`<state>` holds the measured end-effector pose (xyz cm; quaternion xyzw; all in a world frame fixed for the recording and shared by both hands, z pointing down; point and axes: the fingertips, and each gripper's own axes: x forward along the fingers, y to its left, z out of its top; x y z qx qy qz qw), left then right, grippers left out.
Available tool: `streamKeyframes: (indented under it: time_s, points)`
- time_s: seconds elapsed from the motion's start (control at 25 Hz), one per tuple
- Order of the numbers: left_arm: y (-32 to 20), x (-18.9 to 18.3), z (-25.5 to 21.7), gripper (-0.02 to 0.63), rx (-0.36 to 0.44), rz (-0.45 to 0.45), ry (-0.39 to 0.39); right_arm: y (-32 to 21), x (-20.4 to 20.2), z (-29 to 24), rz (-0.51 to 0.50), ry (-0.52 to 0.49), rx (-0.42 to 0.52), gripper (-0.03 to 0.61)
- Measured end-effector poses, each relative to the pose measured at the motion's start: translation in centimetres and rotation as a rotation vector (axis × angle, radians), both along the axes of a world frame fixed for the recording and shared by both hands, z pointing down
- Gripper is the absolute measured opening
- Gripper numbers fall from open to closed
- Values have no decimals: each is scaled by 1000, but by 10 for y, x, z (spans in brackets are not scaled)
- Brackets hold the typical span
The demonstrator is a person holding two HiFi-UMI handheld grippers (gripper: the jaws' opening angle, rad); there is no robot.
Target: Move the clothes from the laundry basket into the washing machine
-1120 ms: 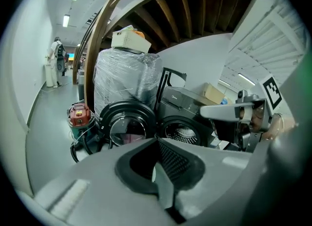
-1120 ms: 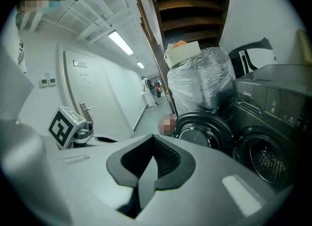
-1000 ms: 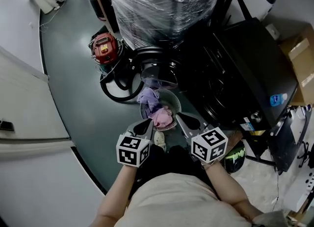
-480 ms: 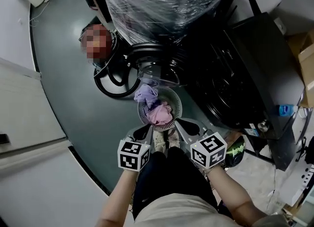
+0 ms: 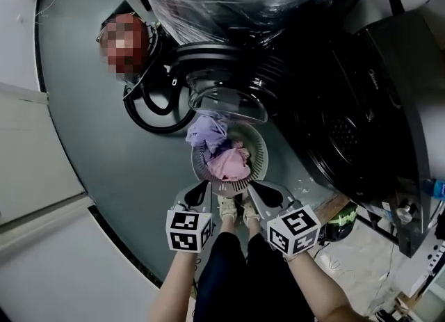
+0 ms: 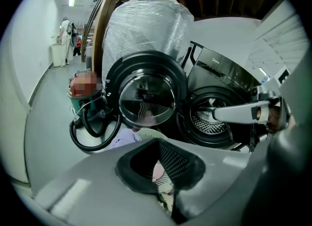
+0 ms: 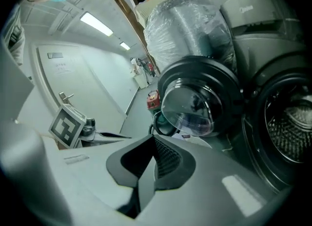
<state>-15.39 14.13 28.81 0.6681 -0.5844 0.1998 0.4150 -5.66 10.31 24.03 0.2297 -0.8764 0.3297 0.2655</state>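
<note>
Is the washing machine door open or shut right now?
Open: the round glass door is swung clear to one side, and the perforated drum shows in the uncovered opening.

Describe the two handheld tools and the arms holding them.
Both the left tool and the right tool have smooth pale grey jaws lined with black ribbed pads, and each carries a white cube printed with black square markers. The person's forearms show no sleeves.

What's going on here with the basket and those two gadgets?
A person stands over a laundry basket in front of a washing machine whose door is open. The left tool and right tool hover at the basket's near rim, both empty. The pink and purple clothes lie in the basket.
</note>
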Motion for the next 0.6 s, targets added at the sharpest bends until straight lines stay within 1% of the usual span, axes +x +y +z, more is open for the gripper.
streamKeyframes:
  time_s: [0.08, 0.2, 0.28, 0.36, 0.48, 0.6]
  points:
    - [-8, -2, 30, 9, 7, 0, -6, -3, 0, 33, -18, 37, 20, 26]
    - [-9, -5, 75, 9, -12, -30, -16, 3, -2, 80, -52, 78, 18, 26]
    - [-9, -7, 103, 9, -16, -48, -21, 4, -5, 106, -74, 91, 36, 26]
    - [-14, -14, 133, 9, -21, -53, -53, -1, -11, 132, -80, 88, 52, 26]
    - [-17, -28, 176, 9, -63, -48, -110, -3, -18, 168, -63, 75, 15, 26]
    - [-35, -40, 203, 9, -55, -41, -140, -7, -21, 192, -63, 73, 8, 26]
